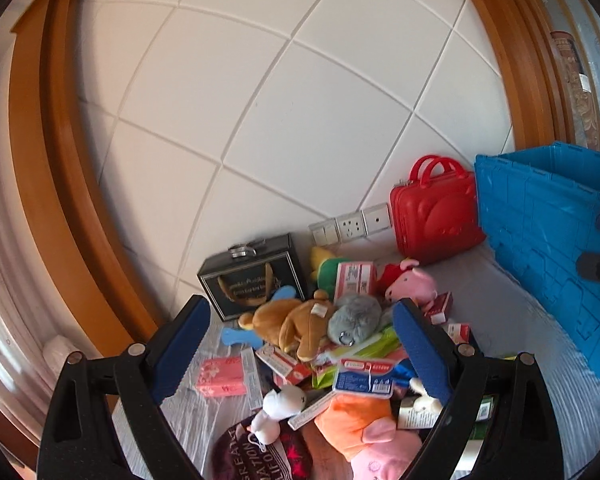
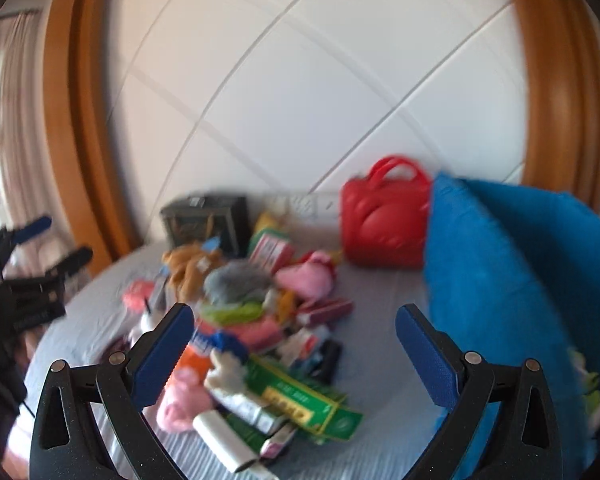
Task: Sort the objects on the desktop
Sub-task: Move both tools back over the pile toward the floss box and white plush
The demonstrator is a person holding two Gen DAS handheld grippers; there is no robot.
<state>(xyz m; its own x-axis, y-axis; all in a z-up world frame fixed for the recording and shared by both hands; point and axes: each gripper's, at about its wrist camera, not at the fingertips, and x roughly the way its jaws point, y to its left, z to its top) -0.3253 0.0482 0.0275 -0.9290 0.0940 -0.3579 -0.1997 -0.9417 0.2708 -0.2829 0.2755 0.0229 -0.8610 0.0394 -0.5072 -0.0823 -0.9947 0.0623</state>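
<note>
A pile of mixed objects lies on the grey table [image 1: 496, 300]. It holds a brown plush [image 1: 292, 326], a grey plush [image 1: 354, 318], a pink pig plush [image 1: 412, 284], a white plush [image 1: 280, 404], an orange and pink plush [image 1: 364, 428] and several small boxes. My left gripper [image 1: 300, 312] is open and empty above the near part of the pile. My right gripper [image 2: 294, 320] is open and empty above the pile's right side; its view is blurred. The left gripper also shows in the right wrist view [image 2: 56, 240] at the far left.
A blue plastic crate [image 1: 552, 248] stands at the right; it also shows in the right wrist view [image 2: 500, 280]. A red toy suitcase [image 1: 434, 212] and a black box [image 1: 254, 276] stand against the white panelled wall. Wall sockets [image 1: 350, 226] sit behind the pile.
</note>
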